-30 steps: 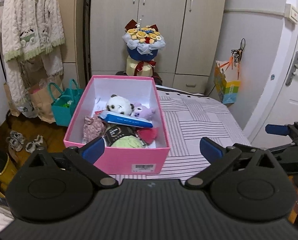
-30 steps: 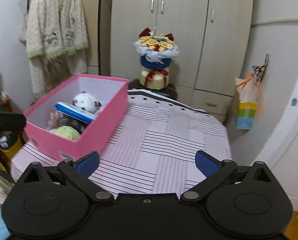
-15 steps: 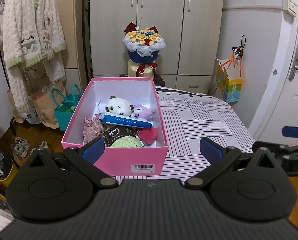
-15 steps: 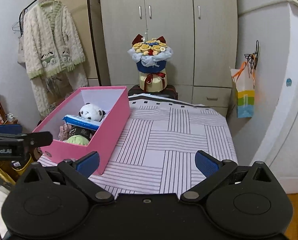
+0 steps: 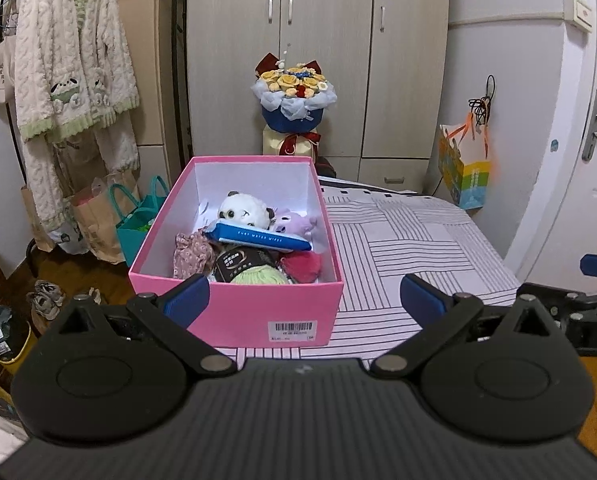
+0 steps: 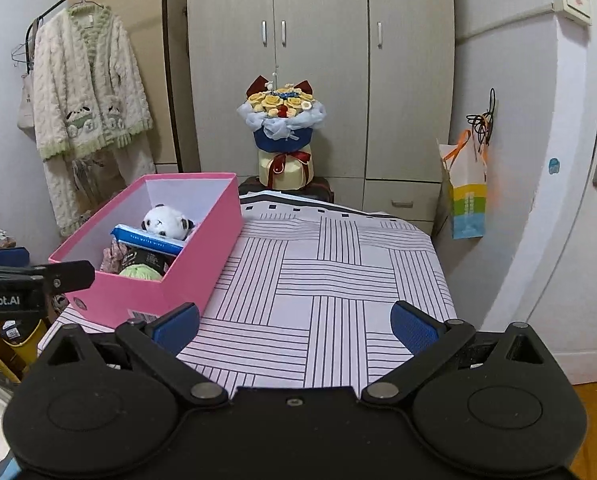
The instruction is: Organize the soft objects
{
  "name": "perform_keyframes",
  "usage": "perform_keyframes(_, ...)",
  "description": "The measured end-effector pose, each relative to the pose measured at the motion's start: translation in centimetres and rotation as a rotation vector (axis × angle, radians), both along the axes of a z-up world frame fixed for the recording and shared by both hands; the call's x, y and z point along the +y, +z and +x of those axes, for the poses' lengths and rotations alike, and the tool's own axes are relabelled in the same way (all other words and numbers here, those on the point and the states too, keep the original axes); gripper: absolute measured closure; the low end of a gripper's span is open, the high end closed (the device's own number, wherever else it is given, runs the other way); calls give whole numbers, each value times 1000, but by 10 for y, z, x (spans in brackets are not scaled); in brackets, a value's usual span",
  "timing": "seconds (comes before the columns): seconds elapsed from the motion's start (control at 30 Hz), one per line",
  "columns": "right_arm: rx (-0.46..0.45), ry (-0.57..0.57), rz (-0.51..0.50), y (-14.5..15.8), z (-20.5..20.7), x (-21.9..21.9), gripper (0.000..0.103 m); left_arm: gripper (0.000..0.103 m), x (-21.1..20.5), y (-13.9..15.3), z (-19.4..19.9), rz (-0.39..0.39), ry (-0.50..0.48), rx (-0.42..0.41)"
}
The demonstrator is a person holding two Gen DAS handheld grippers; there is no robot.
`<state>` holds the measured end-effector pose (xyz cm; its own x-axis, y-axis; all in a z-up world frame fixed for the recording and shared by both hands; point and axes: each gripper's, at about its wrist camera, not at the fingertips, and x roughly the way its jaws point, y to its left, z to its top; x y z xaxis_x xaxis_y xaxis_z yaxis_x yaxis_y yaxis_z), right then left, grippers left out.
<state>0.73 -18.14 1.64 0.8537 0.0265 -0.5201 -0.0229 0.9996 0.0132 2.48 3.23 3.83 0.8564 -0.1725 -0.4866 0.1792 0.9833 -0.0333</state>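
A pink box (image 5: 258, 312) stands at the left of a striped bed (image 5: 410, 248). It holds a panda plush (image 5: 242, 208), a purple plush (image 5: 294, 220), a blue wipes pack (image 5: 258, 236), a floral cloth (image 5: 190, 252), a black pouch (image 5: 238, 260), a green knit item (image 5: 258, 278) and a red fluffy item (image 5: 302, 266). My left gripper (image 5: 304, 300) is open and empty, in front of the box. My right gripper (image 6: 294, 326) is open and empty, over the bed's near edge, right of the box (image 6: 186, 264).
A flower bouquet (image 5: 294, 100) stands at the bed's far end before wardrobes (image 5: 318, 52). A robe (image 5: 74, 80) hangs on a rack at left, with bags (image 5: 134, 216) and shoes (image 5: 46, 300) on the floor. A gift bag (image 5: 464, 176) hangs at right near the door (image 5: 594, 128).
Both grippers have drawn back and risen, so the box and bed look farther and lower. Both stay open and empty. The box's contents have not moved.
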Motion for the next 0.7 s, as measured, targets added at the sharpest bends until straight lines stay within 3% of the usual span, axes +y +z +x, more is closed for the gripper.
perform_keyframes(0.33, -100, -10, -35, -10, -16, 3, 0, 0, -3, -10, -13, 42, 6, -110)
perform_keyframes(0.57, -170, -21, -80, -9, -29, 7, 0, 0, -1, -12, -16, 34, 14, -121)
perform_keyframes(0.7, -158, -42, -95, -6, -30, 7, 0, 0, 2, -12, -17, 39, 22, -111)
